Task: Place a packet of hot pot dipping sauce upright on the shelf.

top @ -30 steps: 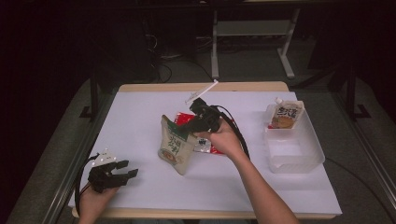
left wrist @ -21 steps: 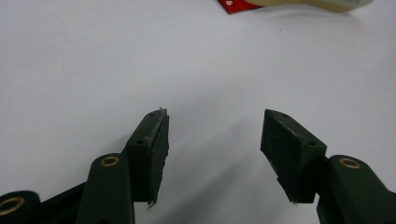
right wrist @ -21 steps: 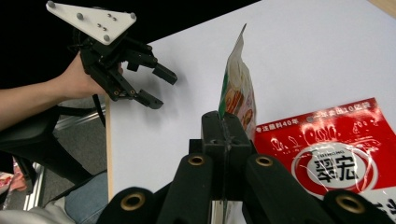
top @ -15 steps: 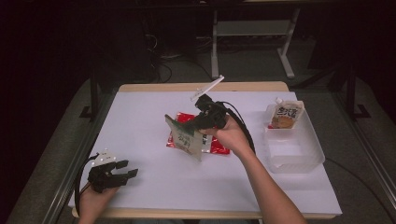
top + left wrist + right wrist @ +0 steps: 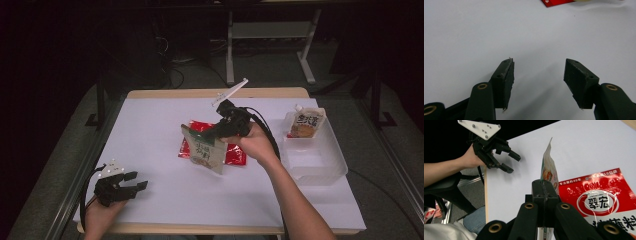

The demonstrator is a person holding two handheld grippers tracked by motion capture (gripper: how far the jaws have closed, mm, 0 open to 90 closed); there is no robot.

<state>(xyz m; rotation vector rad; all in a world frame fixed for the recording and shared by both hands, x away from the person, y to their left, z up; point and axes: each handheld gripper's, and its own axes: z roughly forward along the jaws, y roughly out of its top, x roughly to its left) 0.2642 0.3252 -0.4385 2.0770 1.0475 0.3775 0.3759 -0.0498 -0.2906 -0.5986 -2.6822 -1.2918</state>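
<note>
Green pouch [image 5: 204, 152] now lifted rightward, clamped in right hand-held gripper [image 5: 214, 136]; left hand-held gripper [image 5: 134, 182] half-open, empty.

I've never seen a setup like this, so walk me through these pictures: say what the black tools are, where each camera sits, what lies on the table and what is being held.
A person holds a black two-jaw gripper in each hand at a white-covered table. The high view looks down from above; the other two cameras ride on the grippers. The right gripper is shut on a pale printed snack pouch, held above a flat red foil packet on the table. The left gripper rests open and empty near the table's front left edge. At the right stands a clear plastic bin with a white and brown spouted pouch leaning inside.
</note>
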